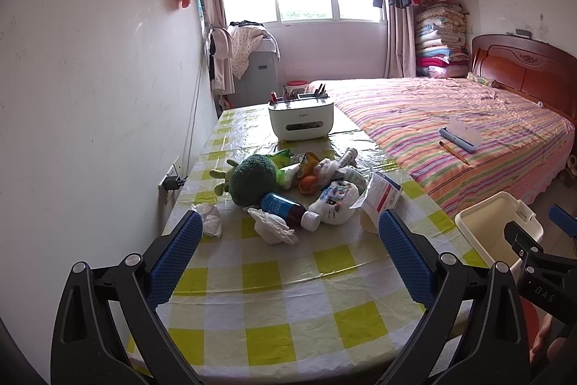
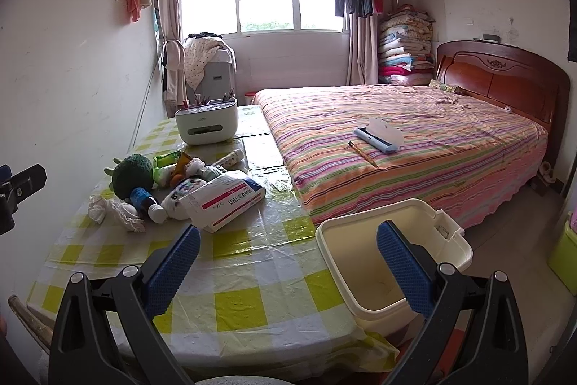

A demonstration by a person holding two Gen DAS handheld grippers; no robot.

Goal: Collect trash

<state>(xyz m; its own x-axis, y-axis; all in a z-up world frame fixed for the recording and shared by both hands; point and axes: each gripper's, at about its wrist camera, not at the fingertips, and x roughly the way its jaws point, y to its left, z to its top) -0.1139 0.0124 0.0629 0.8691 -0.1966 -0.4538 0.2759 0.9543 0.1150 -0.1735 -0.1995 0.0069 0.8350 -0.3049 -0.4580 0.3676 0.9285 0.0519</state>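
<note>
Jaws apart and empty on left gripper [image 1: 288, 222] and right gripper [image 2: 288, 237] | trash pile [image 1: 288, 190] mid-frame on checked bench [image 1: 281, 305]: crumpled tissue [image 1: 211, 221], brown bottle [image 1: 288, 210], white packet [image 2: 225, 199] among plush toys | cream bin [image 2: 393, 262] lower right of right view, beside bench edge, empty

Tablecloth [image 1: 281, 276]: yellow-green and white check under a clear glossy film. Bin [image 2: 360, 240]: cream, plain. Bedspread [image 2: 432, 147]: stripes of pink, orange, green and purple. Headboard [image 2: 505, 74]: reddish-brown wood. Plush toy [image 1: 252, 181]: dark green. Bottle [image 1: 288, 210]: brown with a blue label and white cap. Crumpled tissue [image 1: 211, 219]: white. Gripper pads [image 1: 175, 253]: blue, dimpled, on black frames.
</note>
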